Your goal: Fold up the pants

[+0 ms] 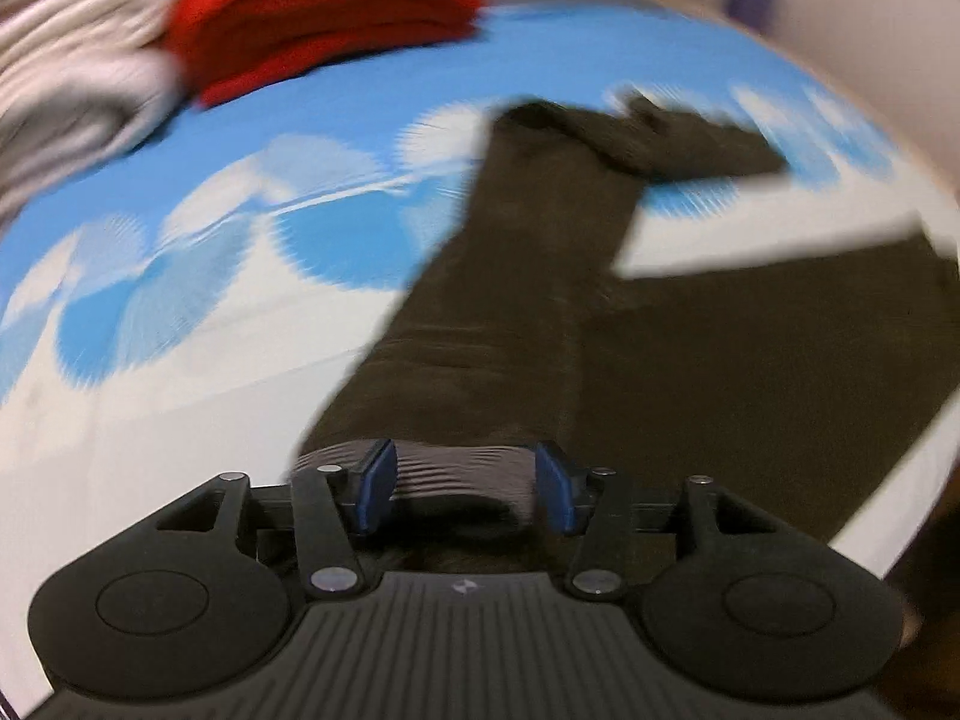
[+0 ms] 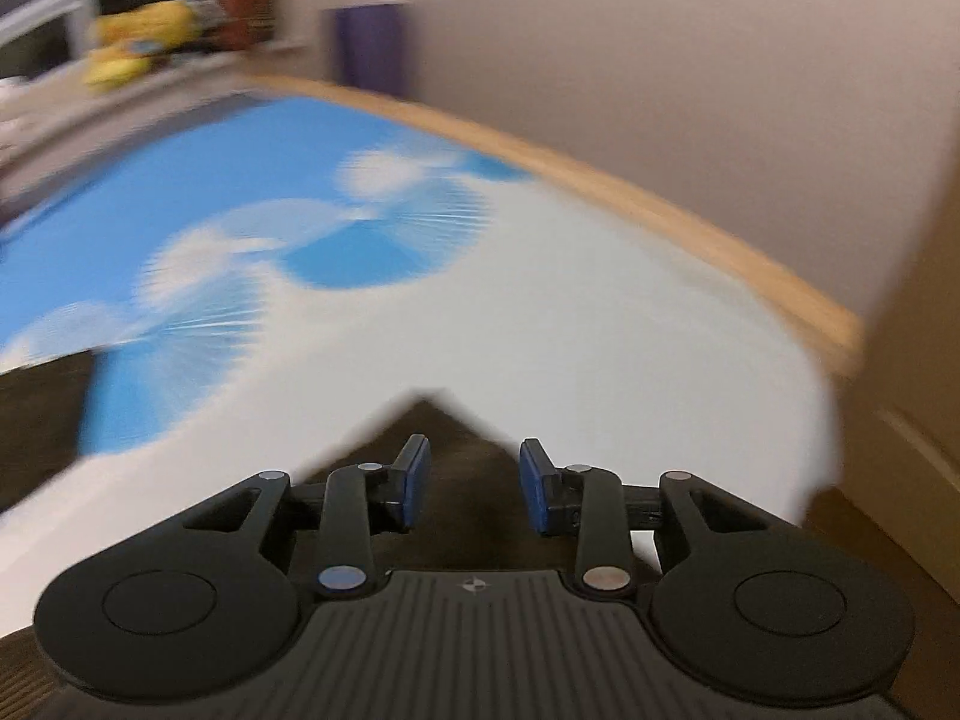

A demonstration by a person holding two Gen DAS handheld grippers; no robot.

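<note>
Nearest in the left wrist view, the left gripper is seen with its blue pads spread apart. Between them lies the ribbed grey waistband of the dark brown pants; a gap is visible between each pad and the band, so the fabric is not pinched. From the waistband the pants are laid out away from the camera across the bed, one leg running straight up the picture and the other branching off to the right, its end folded over near the far edge. The whole view is smeared by motion blur.

In the right wrist view, the right gripper is held with its pads parted. A pointed corner of the brown pants is seen below and between them, with no contact visible on either pad. More of the dark fabric shows at the left edge.

The pants are spread on a bedsheet printed in blue and white circular patterns. Farther off, at the top left of the left view, a folded red garment is stacked beside a pile of pale grey cloth. A wooden bed edge and a plain wall are seen beyond.
</note>
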